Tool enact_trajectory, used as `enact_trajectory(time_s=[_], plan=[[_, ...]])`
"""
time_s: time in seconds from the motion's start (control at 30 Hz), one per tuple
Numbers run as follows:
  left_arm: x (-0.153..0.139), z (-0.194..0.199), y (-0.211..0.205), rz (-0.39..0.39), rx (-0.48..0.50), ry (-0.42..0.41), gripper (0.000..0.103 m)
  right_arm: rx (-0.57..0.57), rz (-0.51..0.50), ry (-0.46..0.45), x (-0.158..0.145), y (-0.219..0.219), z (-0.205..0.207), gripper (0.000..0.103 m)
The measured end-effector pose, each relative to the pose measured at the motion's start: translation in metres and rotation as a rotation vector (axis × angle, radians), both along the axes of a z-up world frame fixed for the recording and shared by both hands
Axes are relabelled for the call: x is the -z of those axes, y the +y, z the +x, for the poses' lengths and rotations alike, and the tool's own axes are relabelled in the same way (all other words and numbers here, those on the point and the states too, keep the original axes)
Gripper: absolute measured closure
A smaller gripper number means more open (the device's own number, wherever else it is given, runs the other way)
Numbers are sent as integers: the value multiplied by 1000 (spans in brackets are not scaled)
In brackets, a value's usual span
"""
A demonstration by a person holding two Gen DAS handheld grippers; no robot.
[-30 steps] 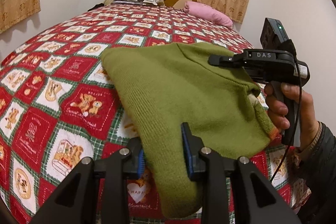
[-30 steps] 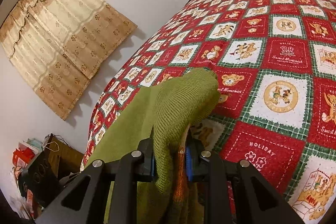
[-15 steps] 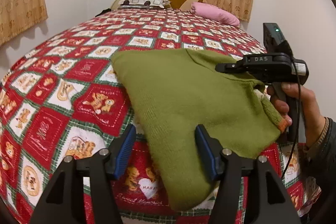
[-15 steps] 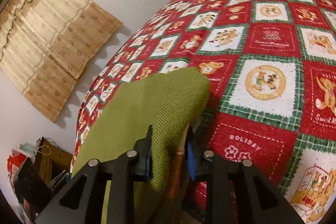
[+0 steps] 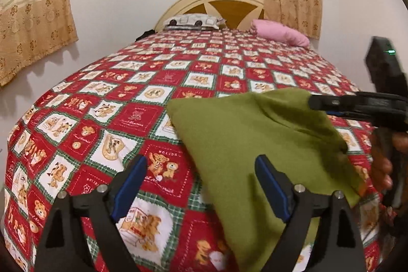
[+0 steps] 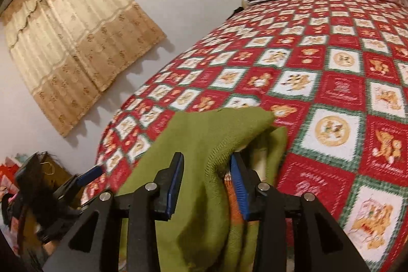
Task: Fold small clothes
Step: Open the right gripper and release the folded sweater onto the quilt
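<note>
A small olive-green knit sweater (image 5: pixel 257 144) lies at the near right of the bed, one end hanging over the bed's front edge. My left gripper (image 5: pixel 201 182) is wide open and empty, just in front of the sweater's near left edge. My right gripper (image 6: pixel 207 180) has its jaws apart; the sweater's bunched edge (image 6: pixel 216 144) with an orange trim drapes loosely between them. The right gripper also shows in the left wrist view (image 5: pixel 357 106), at the sweater's right side.
The bed has a red, white and green bear-print quilt (image 5: pixel 153 98). A patterned pillow (image 5: pixel 193 21) and a pink pillow (image 5: pixel 280 33) lie by the headboard. Curtains hang on the walls. Bags and clutter (image 6: pixel 33 177) stand on the floor at the left.
My left gripper opened, let go of the sweater and pulled back to the left. My right gripper's jaws parted and loosened their hold on the sweater's edge.
</note>
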State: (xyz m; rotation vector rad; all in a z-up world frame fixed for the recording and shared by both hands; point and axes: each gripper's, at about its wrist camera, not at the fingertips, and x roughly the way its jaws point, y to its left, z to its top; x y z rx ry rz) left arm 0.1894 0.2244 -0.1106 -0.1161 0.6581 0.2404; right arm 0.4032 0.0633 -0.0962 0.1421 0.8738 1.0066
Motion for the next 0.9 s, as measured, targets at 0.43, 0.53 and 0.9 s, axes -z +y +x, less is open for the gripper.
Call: enact_trajectory(time_s=[0.43,0.53,0.9], plan=[[18,11,-3,-18,-5,33,8,-101,-52,-168,-24,8,-64,51],[16,8,0,-18,-6,28,7,-90,-216,-152,5,23,-61,55],[44,12,4,-113,4,28,0,14,-209,-60,46,-11,-35,68]])
